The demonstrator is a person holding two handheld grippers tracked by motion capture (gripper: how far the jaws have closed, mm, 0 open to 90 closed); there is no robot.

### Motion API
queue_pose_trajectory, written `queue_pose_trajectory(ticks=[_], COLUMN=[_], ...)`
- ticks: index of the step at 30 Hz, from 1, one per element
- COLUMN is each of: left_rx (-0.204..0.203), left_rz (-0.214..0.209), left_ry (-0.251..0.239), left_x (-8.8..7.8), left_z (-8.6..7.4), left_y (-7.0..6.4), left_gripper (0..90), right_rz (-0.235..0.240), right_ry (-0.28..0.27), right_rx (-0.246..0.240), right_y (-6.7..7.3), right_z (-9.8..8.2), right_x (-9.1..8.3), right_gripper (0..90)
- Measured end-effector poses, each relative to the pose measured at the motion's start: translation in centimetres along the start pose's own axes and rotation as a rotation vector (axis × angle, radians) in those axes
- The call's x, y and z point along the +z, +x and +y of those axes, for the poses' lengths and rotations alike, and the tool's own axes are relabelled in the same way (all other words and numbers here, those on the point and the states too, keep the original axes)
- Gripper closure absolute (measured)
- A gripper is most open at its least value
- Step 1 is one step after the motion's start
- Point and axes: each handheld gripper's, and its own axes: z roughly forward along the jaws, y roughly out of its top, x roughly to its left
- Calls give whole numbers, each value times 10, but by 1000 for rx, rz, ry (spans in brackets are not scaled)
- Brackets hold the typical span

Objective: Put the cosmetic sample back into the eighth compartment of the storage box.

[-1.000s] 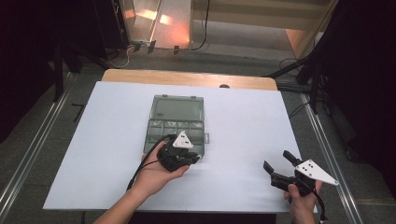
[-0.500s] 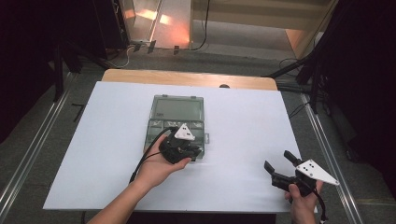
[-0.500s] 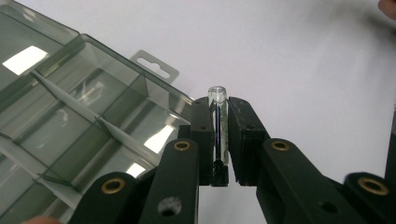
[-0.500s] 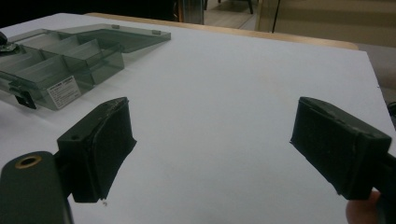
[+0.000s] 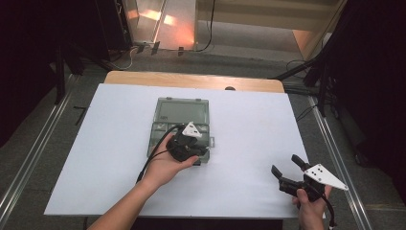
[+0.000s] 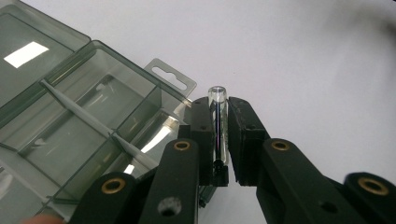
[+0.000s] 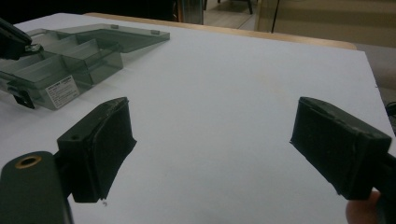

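A clear grey plastic organiser box (image 5: 165,115) lies open in the middle of the white table, its lid folded back. My left gripper (image 5: 190,140) hovers over the box's near right corner, shut on a small clear glass tube (image 6: 217,122) that stands upright between the pads. In the left gripper view the tube hangs just beside the box's (image 6: 93,107) corner compartment and hang tab. My right gripper (image 5: 286,165) rests at the table's near right edge, jaws wide open with nothing between them (image 7: 212,135). The box (image 7: 70,60) lies far to its left.
The white sheet (image 5: 249,139) covers the table, with a wooden edge (image 5: 191,80) at the far side. Metal rails run along both sides on the floor. The box's compartments that I can see look empty.
My left hand has slid a little away from the person, from the box's near edge to over its near right corner, still gripping the tube. The right gripper has stayed put.
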Motion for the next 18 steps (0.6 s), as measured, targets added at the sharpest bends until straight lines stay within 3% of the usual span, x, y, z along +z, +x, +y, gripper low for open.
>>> queue_pose_trajectory(ticks=[10, 15, 18], left_rx=[-23, -35, -52], left_rz=[44, 67, 72], left_ry=[30, 19, 4], left_x=[12, 16, 17], left_z=[0, -1, -1], left_y=[7, 10, 11], left_gripper=[809, 807, 736], right_rz=[1, 1, 1], right_ry=[0, 0, 1], right_rx=[2, 1, 3], right_y=[-1, 0, 0], right_z=[0, 0, 0], right_x=[0, 0, 0], right_gripper=[129, 129, 129])
